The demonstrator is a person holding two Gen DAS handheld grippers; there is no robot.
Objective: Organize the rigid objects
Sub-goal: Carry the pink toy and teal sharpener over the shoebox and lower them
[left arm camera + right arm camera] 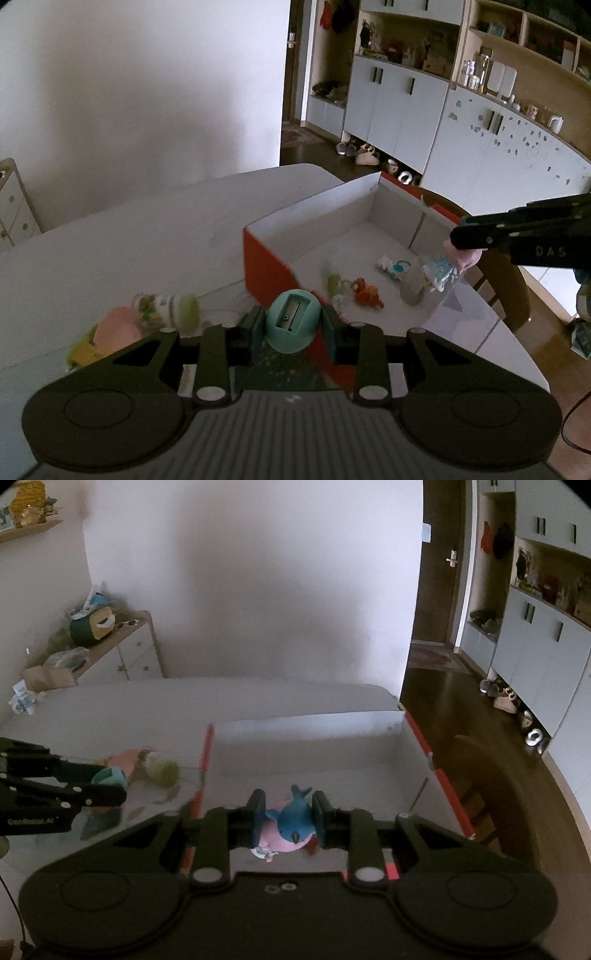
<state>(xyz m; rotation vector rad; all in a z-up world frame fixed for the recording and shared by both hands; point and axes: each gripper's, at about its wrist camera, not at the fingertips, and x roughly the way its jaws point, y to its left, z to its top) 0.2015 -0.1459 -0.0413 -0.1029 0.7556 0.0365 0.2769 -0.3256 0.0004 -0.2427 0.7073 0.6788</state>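
My left gripper (293,325) is shut on a teal dome-shaped pencil sharpener (293,323), held above the table by the near left corner of the red box (264,258). My right gripper (290,819) is shut on a blue and pink bird toy (295,821), held over the box's white inside (314,753). From the left wrist view the right gripper (456,254) hangs over the box's right side with the toy (441,271). From the right wrist view the left gripper (107,781) holds the sharpener (109,777) left of the box.
Inside the box lie a green toy (334,282), an orange toy (365,291), a small white-blue item (391,266) and a clear cup (413,284). On the table left of the box lie a pink piece (114,328) and a green-capped bottle (166,308). A wooden chair (506,280) stands at right.
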